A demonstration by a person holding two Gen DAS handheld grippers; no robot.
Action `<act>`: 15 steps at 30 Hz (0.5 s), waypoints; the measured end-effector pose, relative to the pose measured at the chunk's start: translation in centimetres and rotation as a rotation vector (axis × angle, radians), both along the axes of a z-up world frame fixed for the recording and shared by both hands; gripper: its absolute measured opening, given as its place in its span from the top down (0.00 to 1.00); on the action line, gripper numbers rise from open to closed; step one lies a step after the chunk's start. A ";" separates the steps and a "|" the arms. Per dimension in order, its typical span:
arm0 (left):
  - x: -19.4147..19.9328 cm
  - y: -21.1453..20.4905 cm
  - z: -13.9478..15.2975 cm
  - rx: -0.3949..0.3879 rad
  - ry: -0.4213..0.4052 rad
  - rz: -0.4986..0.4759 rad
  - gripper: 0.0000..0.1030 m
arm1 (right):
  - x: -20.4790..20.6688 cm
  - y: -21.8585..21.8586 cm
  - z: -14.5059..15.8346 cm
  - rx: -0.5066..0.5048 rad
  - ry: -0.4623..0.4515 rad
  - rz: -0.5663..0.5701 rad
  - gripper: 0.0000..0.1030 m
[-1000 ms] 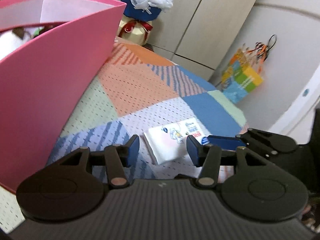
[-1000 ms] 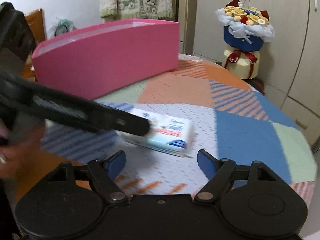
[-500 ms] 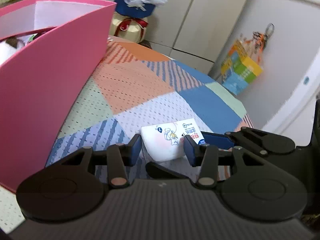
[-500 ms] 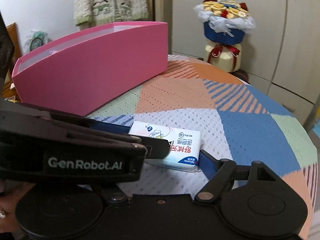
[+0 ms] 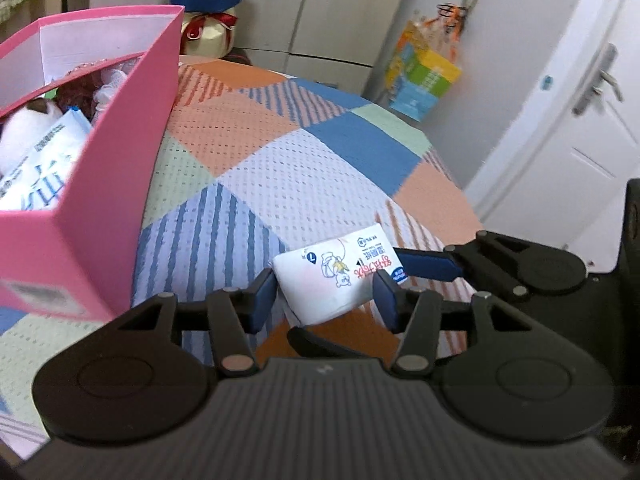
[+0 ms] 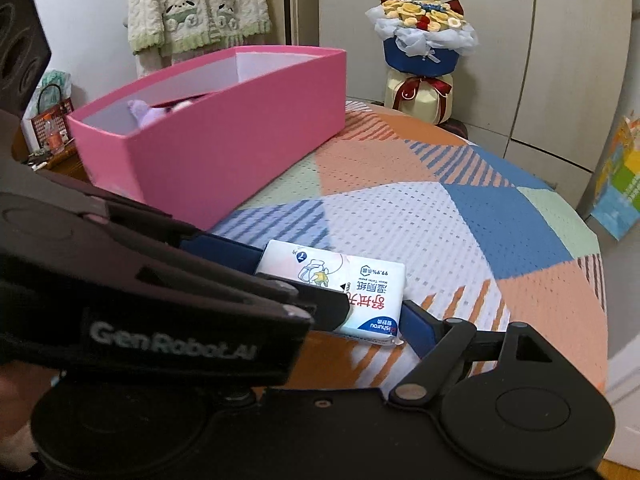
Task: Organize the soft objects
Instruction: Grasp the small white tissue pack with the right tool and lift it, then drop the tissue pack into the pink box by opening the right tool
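Observation:
A white tissue pack with red lettering hangs tilted just above the patchwork tablecloth. My left gripper grips it across its width, blue pads against both long sides, and its jaws are opening. My right gripper spans the pack lengthwise. One blue finger presses on its near end, the other is hidden under the left gripper, and these jaws are also easing wider. The pink box stands open at the left, holding plush toys and another tissue pack.
A flower bouquet stands behind the round table by the cupboards. A colourful paper bag hangs on the wall beside a white door. A knitted cardigan hangs behind the pink box. The table's edge curves close on the right.
The left gripper closed around the tissue pack on the cloth. Both grippers then rose with it and shifted toward the pink box, whose inside now shows.

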State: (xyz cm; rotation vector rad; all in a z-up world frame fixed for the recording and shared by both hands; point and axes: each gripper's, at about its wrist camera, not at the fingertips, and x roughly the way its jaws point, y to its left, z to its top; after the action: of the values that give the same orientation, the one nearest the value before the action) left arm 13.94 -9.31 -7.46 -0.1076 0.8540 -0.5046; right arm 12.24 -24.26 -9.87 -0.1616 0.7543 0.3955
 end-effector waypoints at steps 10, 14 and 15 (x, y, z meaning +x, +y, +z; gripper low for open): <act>-4.6 4.5 4.7 -0.002 -0.054 -0.037 0.51 | -4.4 4.7 3.9 -0.058 -0.072 0.063 0.14; -6.0 6.7 7.3 -0.010 -0.115 -0.031 0.51 | -5.2 6.5 6.0 -0.068 -0.123 0.084 0.14; -6.3 7.3 8.0 -0.022 -0.130 -0.024 0.50 | -5.2 7.0 6.5 -0.063 -0.137 0.089 0.14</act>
State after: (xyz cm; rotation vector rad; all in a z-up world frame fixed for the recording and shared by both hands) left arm 7.68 -1.97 0.59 -0.0841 0.7237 -0.5381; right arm 7.04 -17.26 -3.38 -0.2792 0.6264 0.4409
